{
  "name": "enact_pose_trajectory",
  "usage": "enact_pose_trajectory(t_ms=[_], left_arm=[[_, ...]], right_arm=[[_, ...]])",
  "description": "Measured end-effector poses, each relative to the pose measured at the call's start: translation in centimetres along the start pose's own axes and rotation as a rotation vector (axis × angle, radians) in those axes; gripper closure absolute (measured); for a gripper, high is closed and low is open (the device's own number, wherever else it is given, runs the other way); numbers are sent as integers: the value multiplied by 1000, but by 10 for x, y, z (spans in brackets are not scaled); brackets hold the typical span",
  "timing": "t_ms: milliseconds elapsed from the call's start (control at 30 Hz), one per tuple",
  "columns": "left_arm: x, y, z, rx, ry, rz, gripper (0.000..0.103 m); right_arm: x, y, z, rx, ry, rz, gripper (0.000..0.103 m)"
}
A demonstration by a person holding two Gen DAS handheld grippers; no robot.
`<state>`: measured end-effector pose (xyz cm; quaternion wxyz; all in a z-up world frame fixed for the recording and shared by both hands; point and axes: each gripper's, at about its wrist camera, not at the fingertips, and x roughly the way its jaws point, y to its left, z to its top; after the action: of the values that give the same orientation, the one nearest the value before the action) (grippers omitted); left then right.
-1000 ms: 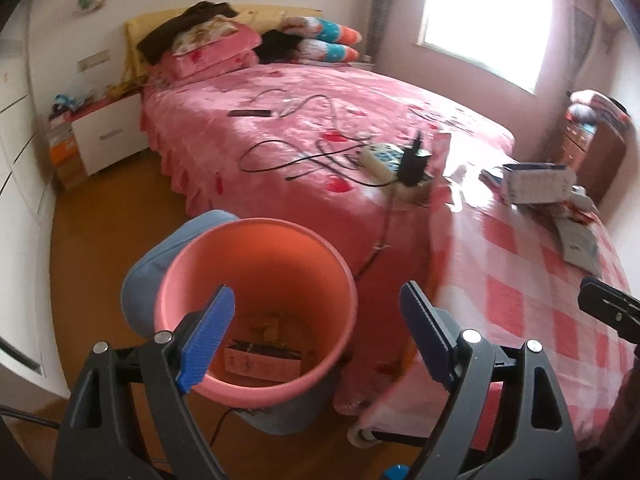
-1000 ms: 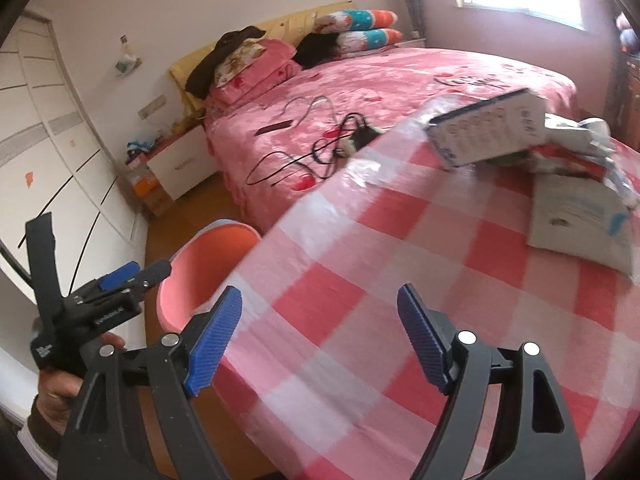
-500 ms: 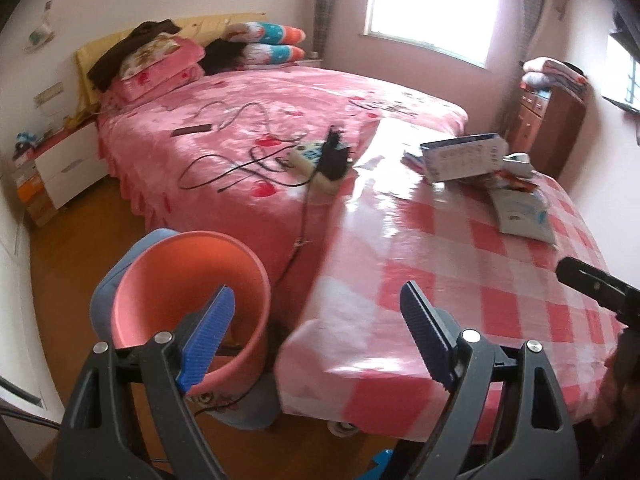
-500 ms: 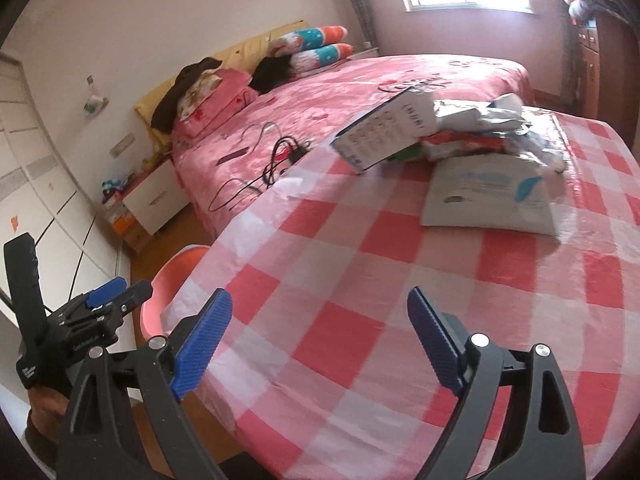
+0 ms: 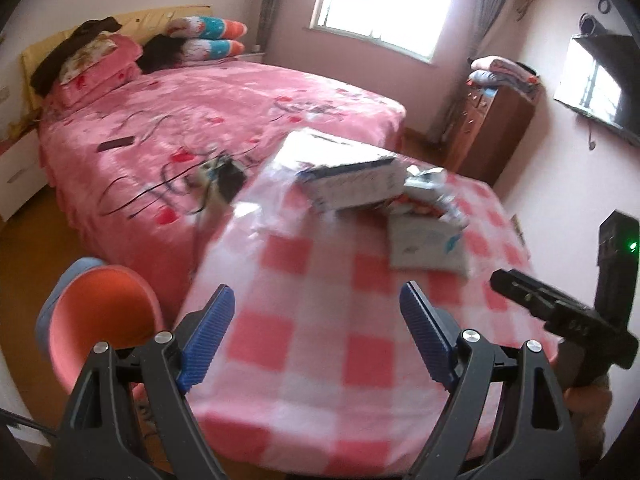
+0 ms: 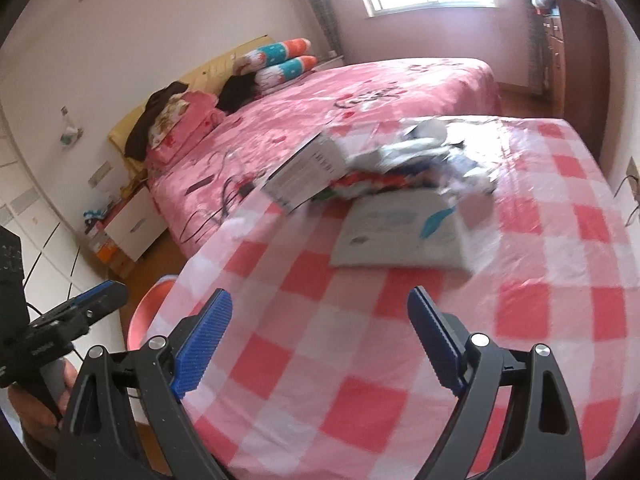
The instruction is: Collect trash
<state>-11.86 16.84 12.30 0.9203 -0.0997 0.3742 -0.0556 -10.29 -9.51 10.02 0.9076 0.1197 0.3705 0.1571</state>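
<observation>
A pile of trash lies at the far side of a table with a pink checked cloth: a white and blue box, a flat grey packet and crumpled wrappers. The box, packet and wrappers also show in the right wrist view. A pink bin stands on the floor left of the table. My left gripper is open and empty over the table's near edge. My right gripper is open and empty over the cloth, short of the packet.
A bed with a pink cover stands behind the table, with cables and a power strip on it. A wooden dresser stands at the far right. A white nightstand is by the bed.
Both grippers have swung right and forward from the bin toward the table. The trash pile is now closer and more central in both views. Both stay open.
</observation>
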Motion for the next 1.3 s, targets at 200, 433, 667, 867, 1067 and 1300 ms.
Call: enact_pose_trajectory(t_ms=[200,433,667,867,1067,1300], left_arm=[[37,-29,49,-58,-1,-56,18],[104,-33,106,-138,3,-21,18],[188,-15,146,-185,74,66,21],[244,-1,157,-217,158,89,26],[282,6,156,-234,225,77,35],[304,-1,146,-193,285,59,47]], right_arm=[[-5,-45,48,53,-38,-3,11],[33,-106,112,123,-9,-25,11],[102,-149,161,180,74,14,11],[164,-159,185,138,151,-3,11],[204,-163,195,108,209,54,11],[234,-158,184,45,318,108,19]])
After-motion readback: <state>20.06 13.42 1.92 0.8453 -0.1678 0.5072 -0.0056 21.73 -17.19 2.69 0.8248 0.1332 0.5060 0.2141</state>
